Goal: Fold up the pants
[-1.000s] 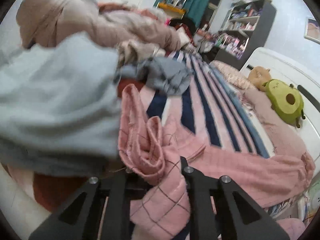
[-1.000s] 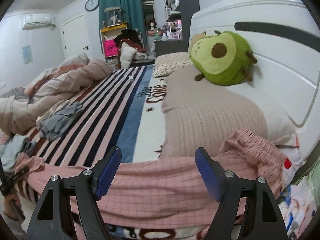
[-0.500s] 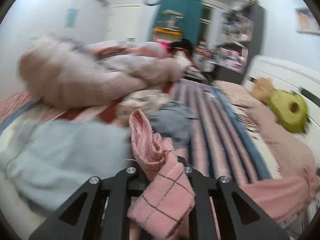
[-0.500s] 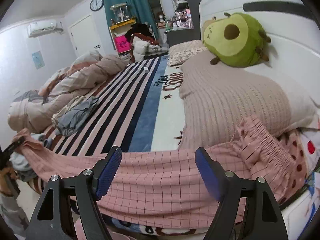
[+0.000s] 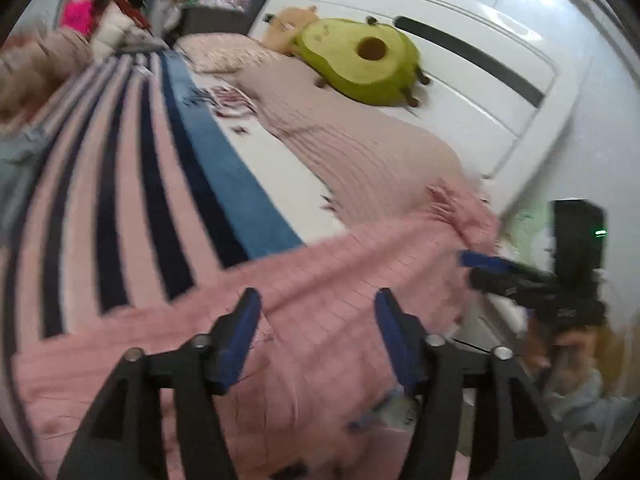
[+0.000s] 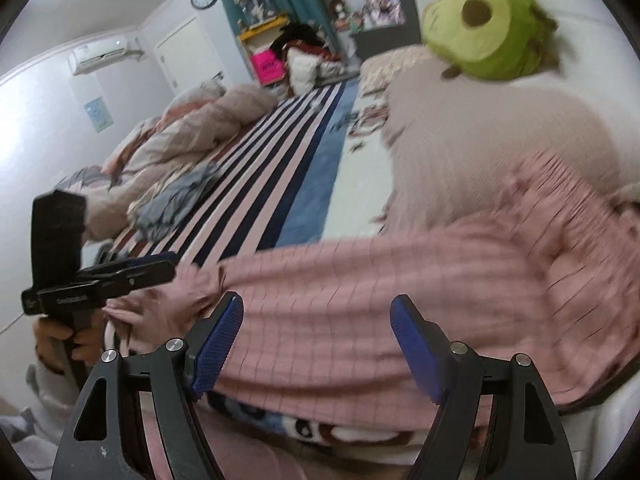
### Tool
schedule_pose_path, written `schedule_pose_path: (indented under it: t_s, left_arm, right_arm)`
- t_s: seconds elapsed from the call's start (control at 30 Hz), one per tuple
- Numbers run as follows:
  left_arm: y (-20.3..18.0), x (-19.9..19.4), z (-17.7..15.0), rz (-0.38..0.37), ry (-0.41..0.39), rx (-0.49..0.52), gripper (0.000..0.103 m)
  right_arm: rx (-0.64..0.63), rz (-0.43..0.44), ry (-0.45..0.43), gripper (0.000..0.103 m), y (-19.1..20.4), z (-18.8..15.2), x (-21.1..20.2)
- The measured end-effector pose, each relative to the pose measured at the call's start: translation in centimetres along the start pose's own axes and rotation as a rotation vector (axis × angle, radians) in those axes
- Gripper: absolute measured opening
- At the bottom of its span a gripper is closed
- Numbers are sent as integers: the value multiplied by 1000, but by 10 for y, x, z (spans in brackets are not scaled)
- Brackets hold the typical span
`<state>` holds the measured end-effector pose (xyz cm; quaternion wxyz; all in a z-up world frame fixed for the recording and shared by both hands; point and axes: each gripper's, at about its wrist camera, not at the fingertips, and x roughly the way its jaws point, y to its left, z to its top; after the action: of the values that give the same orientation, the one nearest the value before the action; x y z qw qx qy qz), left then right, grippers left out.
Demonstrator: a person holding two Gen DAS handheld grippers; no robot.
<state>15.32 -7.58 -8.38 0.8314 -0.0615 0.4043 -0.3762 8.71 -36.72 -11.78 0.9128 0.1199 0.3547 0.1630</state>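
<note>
Both pairs of blue fingers stand wide apart and hold nothing. Those of the left gripper [image 5: 316,324] hover over the pants [image 5: 340,280], near the leg end. Those of the right gripper [image 6: 318,336] hover over the middle of the pants [image 6: 380,280]. The pink checked pants lie stretched across the near edge of the bed [image 5: 160,168], and their gathered waistband rests near the beige pillow [image 6: 480,132]. An avocado plush [image 5: 360,60] sits beyond the pants, against the headboard [image 5: 480,80].

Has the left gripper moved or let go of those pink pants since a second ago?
Yes. The left gripper has opened and released the pink pants, and it has swung right: the avocado plush by the headboard now sits near the view's centre.
</note>
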Motion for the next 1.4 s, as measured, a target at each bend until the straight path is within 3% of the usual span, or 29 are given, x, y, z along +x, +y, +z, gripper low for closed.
schedule_pose_path:
  t_s: [0.07,0.17,0.3,0.53,0.63,0.7,0.73,0.77,0.8,0.93,1.03,1.1,1.17,1.27,1.33,1.4]
  left_arm:
    - [-2,-14,-4,20,-30,5,69]
    - [8,-50,-10,179,-91,26,74]
    - [38,-74,-31,312,-72,4,74]
    - [81,-76,-82,337,-25,-56,74]
    - [86,-76,-97,331,-27,-42,74]
    - [87,-77,-103,318,-29,-35,74]
    - [89,-76,-107,305,-27,-34,74]
    - [90,-76,-109,301,-26,-35,74]
    - [91,-77,-112,297,-26,-36,73]
    - [84,-82,-113,255,-57,-10,73]
    - [69,-82,-106,185,-77,21,73]
    - [58,-79,-99,177,-84,55,73]
    - [49,-70,-91,177,-76,78,73]
    - [41,-53,-87,154,-42,90,73]
    - [38,-39,-88,161,-6,87,73]
    - [37,-29,-90,191,24,94,73]
  right_arm:
    - [-11,53,28,73,5,-6,10]
    - [-74,114,58,73,23,-9,24]
    - [-109,252,146,73,52,-10,60]
    - [-68,435,334,75,86,-5,145]
    - [-60,491,382,61,102,-1,162]
    - [-76,518,415,43,116,0,170]
    - [-88,509,434,38,123,-1,175]
    - [-107,483,443,21,130,-1,179]
    - [-123,461,439,10,133,0,179]
    - [-147,392,343,8,140,19,165]
    - [-203,330,238,8,144,43,134]
    - [-246,292,181,8,143,55,114]
    - [-277,256,152,8,138,64,95]
    - [-265,183,182,13,118,60,82]
    - [-260,95,203,25,99,46,84]
    - [-268,-13,234,43,76,26,91]
